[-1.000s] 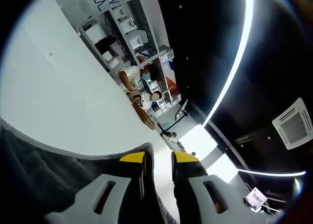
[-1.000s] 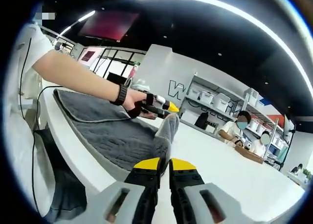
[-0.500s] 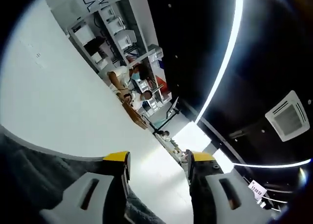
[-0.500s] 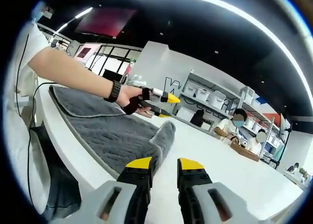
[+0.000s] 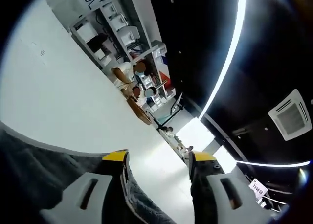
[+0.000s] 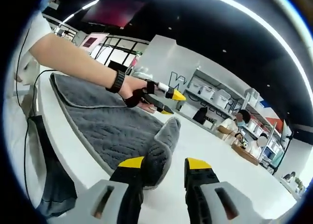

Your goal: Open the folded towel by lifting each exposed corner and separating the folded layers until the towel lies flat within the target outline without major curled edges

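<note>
Right gripper view looks along the right gripper [image 6: 164, 163], whose two yellow-tipped jaws stand spread apart with nothing pinched between them. The grey towel [image 6: 115, 128] lies spread on the white table [image 6: 215, 160], its piped edge running along the near side of the table. One corner of the towel is curled up into a soft hump [image 6: 164, 143] that sits just beside the left jaw's tip, partly in the gap between the jaws. Beyond it, the person's hand [image 6: 134, 94], with a dark band on the wrist, holds the left gripper [image 6: 168, 101] low over the far part of the towel; its yellow tips are parted. A dark cloth hangs at the table's near edge, beside a thin cable.

Left gripper view, tilted steeply, shows the left gripper [image 5: 155, 158] with its jaws wide apart and empty. The towel [image 5: 44, 170] lies under and between the jaws at the bottom of the view, its rounded edge against the white table [image 5: 58, 97]. Shelves with white boxes [image 5: 115, 28] and seated people stand well beyond the table.
</note>
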